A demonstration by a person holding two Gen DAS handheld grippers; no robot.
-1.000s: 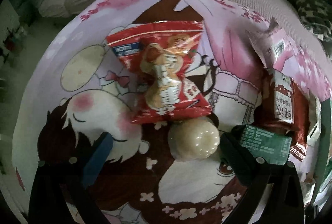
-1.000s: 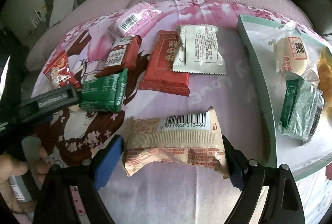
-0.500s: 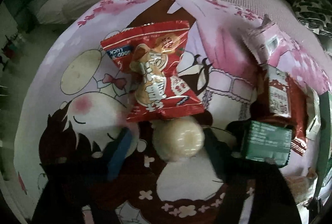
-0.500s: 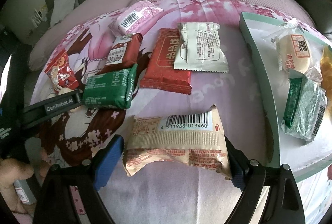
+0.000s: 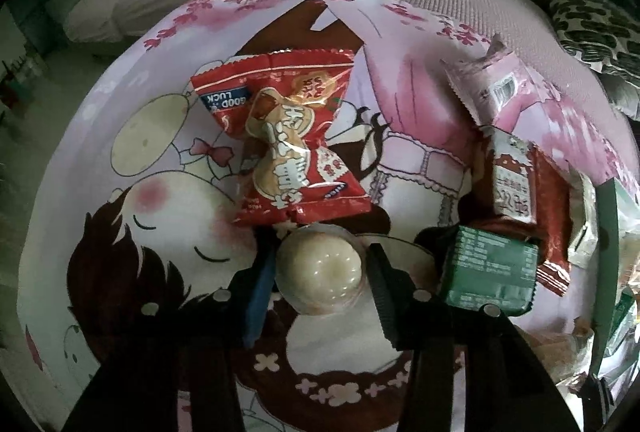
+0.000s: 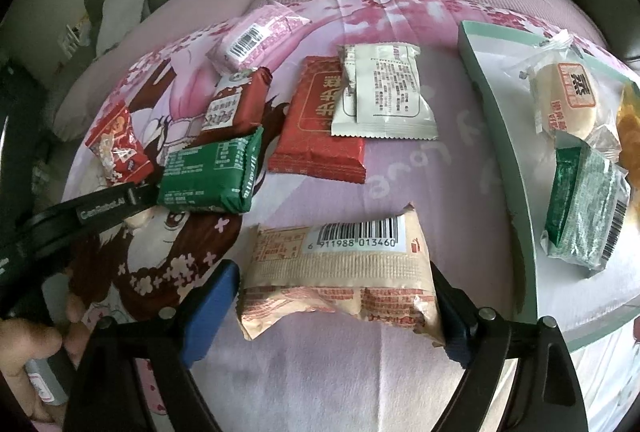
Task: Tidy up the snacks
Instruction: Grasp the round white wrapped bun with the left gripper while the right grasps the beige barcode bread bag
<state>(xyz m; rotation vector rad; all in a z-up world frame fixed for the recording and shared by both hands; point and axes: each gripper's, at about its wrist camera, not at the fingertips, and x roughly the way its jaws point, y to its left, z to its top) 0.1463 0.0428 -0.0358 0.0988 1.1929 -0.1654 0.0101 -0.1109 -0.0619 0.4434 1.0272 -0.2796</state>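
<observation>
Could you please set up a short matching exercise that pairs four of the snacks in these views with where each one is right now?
Things:
1. round cream jelly cup
2. beige barcode packet
3. white packet
4. clear-wrapped bun

Places:
A. in the green tray
B. between the left gripper fingers
C. overlapping the flat red packet
D. between the right gripper fingers

Pairs: 1-B, 2-D, 3-C, 4-A

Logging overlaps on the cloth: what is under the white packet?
The white packet lies across the right upper part of the flat red packet, whose lower left stays visible. Whatever else is beneath it is covered; probably only the printed cloth.
</observation>
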